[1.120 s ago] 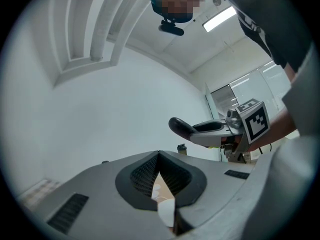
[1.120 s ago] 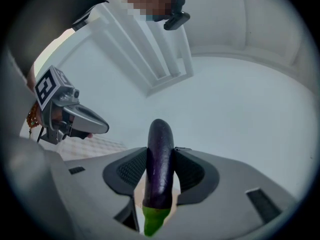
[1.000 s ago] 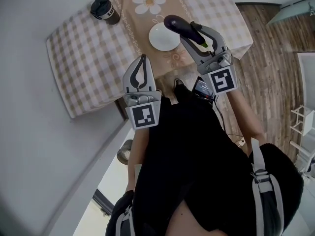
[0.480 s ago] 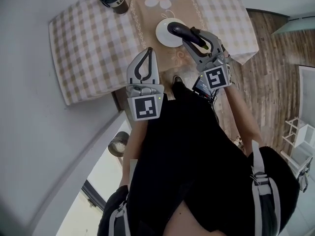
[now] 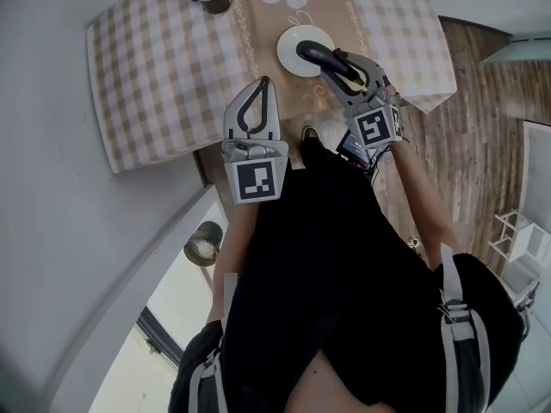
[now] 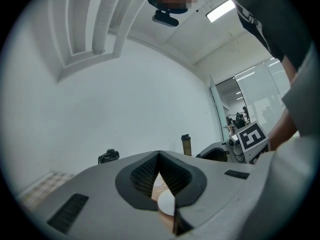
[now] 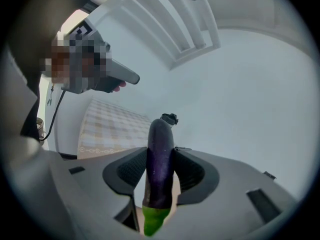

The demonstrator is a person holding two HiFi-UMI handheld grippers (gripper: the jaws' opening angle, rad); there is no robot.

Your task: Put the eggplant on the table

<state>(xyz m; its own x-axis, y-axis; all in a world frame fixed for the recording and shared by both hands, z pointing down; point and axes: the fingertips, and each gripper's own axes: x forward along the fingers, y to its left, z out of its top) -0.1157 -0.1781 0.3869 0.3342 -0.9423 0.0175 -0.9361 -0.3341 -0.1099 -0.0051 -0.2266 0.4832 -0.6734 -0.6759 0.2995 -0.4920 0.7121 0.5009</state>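
Now, checked tabletop [image 5: 155,76]; only the head view shows wooden floor [image 5: 465,127].
Right tongs [image 5: 348,65] grip eggplant [image 5: 312,52] near plate [image 5: 288,40]; left tongs [image 5: 262,86] clenched empty.

The eggplant [image 7: 160,151], clamped between the pads [image 7: 127,171] of the right gripper [image 5: 346,67], has a smooth, glossy purple skin and a duller green stem end. That gripper and the left gripper [image 5: 261,84] have shells of matt grey plastic. The pads are black, finely ribbed and rubbery in look. The cube [image 5: 256,181] behind each gripper's jaws carries flat, matt black-and-white print. Ahead of the left gripper lies a checked woven cloth [image 5: 164,67], matt, with a beige flowered strip. Just beyond the right gripper's tips sits a smooth white plate [image 5: 291,40] with a slight sheen. On that gripper's outer side the floor [image 5: 465,119] is wood-grain plank.
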